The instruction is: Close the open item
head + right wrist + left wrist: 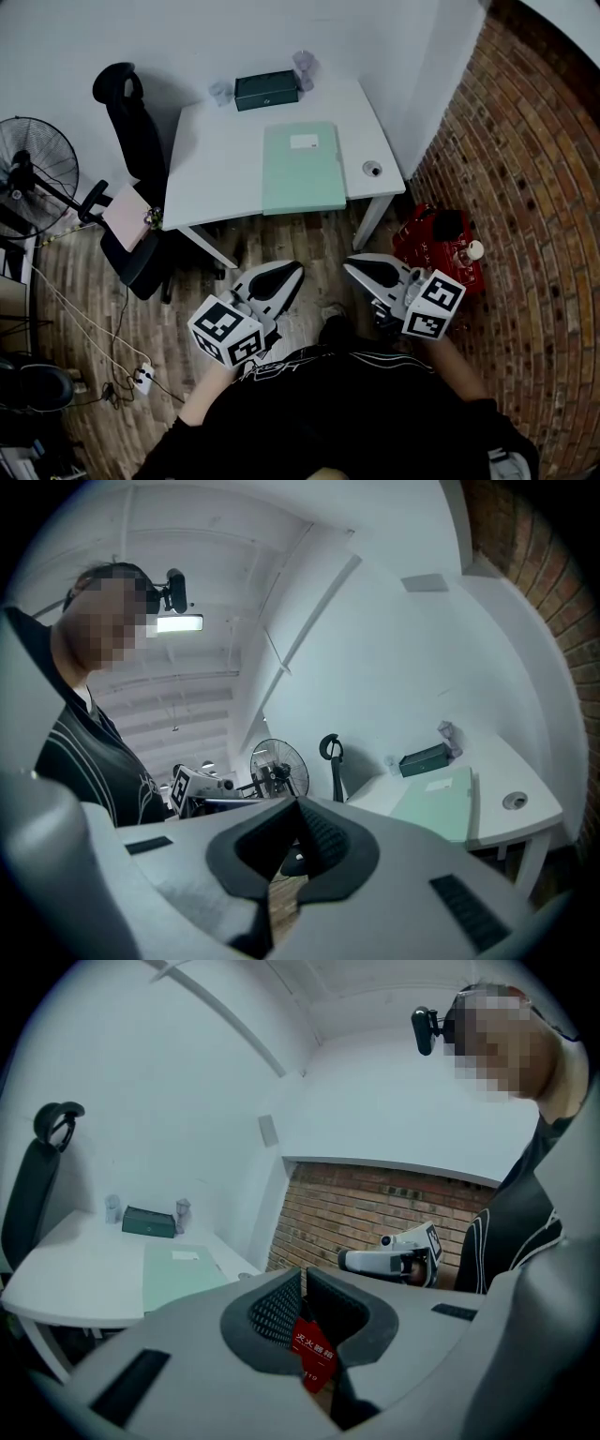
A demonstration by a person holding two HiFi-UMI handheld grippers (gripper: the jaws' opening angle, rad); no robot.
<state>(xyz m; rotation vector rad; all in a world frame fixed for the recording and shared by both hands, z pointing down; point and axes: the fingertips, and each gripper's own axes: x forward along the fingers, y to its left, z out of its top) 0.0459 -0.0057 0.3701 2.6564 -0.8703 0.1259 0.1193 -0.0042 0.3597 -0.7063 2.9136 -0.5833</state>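
Head view shows left hand-held gripper [284, 274] and right hand-held gripper [364, 270] closed, empty, near white desk [216, 159].

- Shell of the left gripper [284, 272]: pale grey-white moulded casing that tapers to a point, with a black inner face.
- The left marker cube [225, 330]: white, with a black square pattern on each visible face.
- Shell of the right gripper [359, 268]: the same grey-white casing and black inlay.
- The right marker cube [433, 305]: white with black squares.
- The jaw pads [274, 1309]: black and finely ribbed, set in a rounded black surround, with black rectangular slots [131, 1387] recessed in the grey shell on either side.
- The person's top [366, 412]: black, with thin white piping lines.
- The head camera [424, 1030]: small and black.
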